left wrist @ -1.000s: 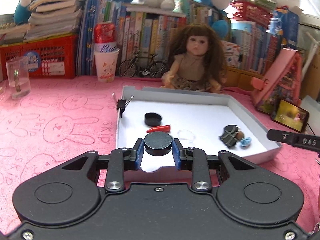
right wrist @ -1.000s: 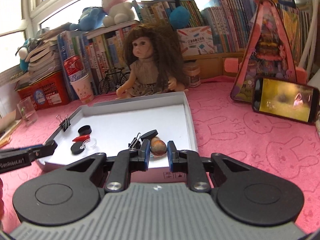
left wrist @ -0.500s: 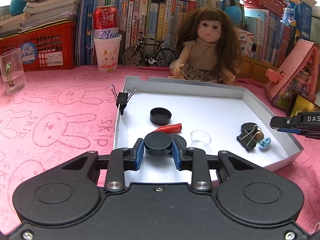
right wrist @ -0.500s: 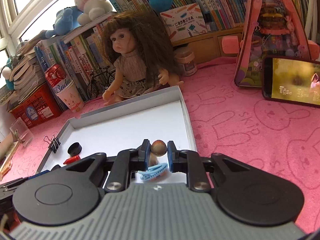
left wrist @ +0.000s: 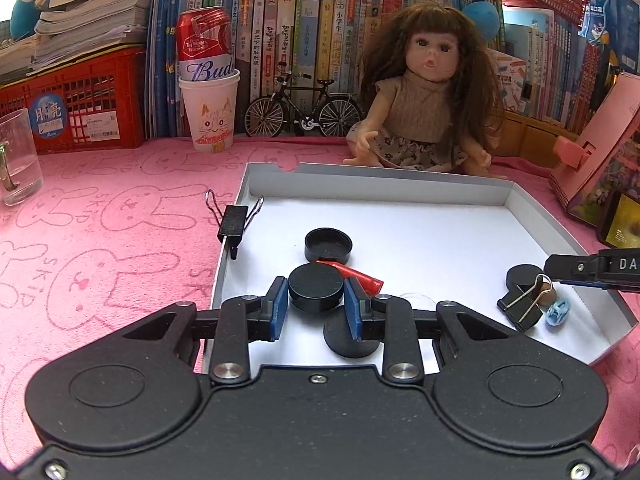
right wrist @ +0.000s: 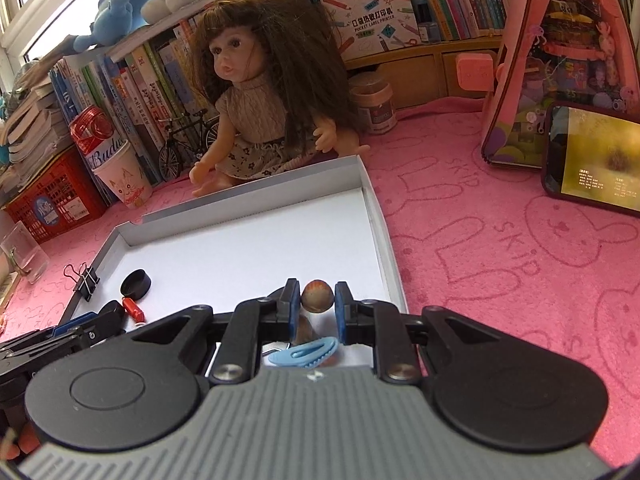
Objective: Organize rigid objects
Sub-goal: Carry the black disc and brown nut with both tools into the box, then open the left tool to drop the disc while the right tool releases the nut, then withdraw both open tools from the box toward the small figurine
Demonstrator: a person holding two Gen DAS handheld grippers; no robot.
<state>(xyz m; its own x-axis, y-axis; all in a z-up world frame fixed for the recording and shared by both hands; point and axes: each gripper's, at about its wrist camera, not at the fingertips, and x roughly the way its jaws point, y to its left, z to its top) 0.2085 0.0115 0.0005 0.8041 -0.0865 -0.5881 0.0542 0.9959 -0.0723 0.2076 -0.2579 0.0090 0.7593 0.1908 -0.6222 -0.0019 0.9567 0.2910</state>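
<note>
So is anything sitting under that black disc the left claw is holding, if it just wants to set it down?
Yes. The left gripper holds a black disc over the white tray; another black cap lies just below, with a red piece just behind.

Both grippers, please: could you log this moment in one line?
left gripper: shut on black cap | right gripper: shut on brown nut | over white tray

Left claw [left wrist: 316, 294] clamped on a black disc [left wrist: 316, 291], right claw [right wrist: 317, 300] pinching a brown nut [right wrist: 317, 297].
</note>
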